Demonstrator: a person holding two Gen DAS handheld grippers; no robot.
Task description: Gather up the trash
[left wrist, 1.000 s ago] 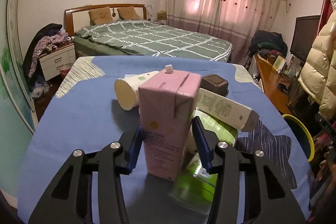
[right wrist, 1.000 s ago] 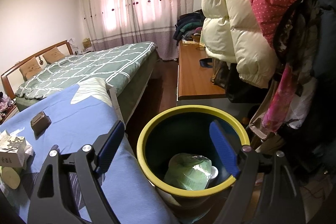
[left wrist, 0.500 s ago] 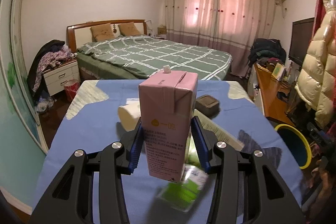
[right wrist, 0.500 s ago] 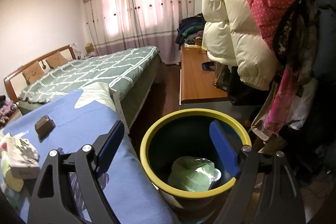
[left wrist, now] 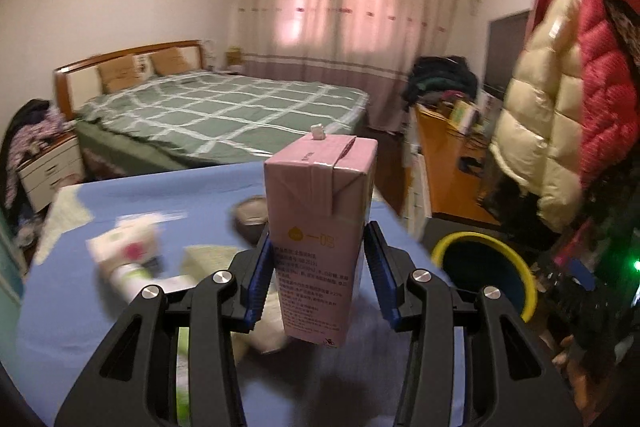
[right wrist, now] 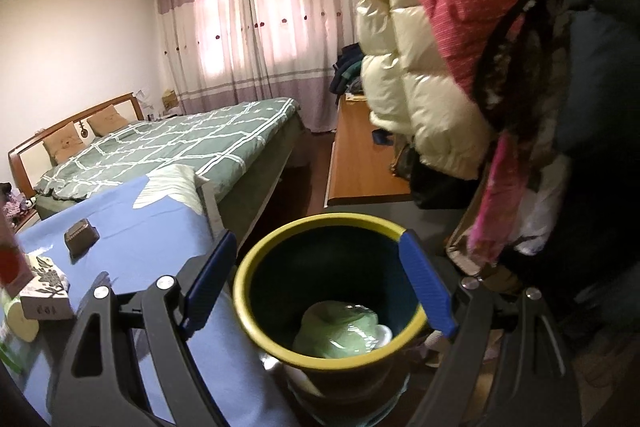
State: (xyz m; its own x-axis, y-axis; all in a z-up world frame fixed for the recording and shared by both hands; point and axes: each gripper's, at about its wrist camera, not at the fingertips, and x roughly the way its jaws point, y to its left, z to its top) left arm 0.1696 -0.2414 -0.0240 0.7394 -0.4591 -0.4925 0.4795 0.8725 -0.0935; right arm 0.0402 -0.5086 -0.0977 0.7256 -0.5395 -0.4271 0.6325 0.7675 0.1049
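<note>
The left gripper (left wrist: 318,269) is clamped on a pink drink carton (left wrist: 318,227), its blue-padded fingers (left wrist: 258,275) pressing the carton's two sides. The carton stands upright between them, lifted clear of the blue tablecloth (left wrist: 160,195), with a small white straw stub poking from its top. Below and to the left of it, blurred, a white carton with green print (left wrist: 128,241) and other pale wrappers lie on the cloth, and a dark brown box (left wrist: 250,215) sits just behind the pink carton toward the far edge of the table. Past the table's right edge stands the yellow-rimmed bin (left wrist: 486,273), on the floor beside the wooden desk (left wrist: 444,163).

The right gripper (right wrist: 318,287) hangs over that bin (right wrist: 248,291) with its fingers wide apart and nothing between them. Inside the bin lies a crumpled green plastic bag (right wrist: 338,325) with something white beside it. In the right wrist view the dark brown box (right wrist: 81,231) rests near the table's far right corner, and a patterned white box (right wrist: 46,293) lies at the left near a pale cup end. A green checked bed (right wrist: 172,143) fills the room behind, and cream and red puffer jackets (right wrist: 420,67) hang above the bin.
</note>
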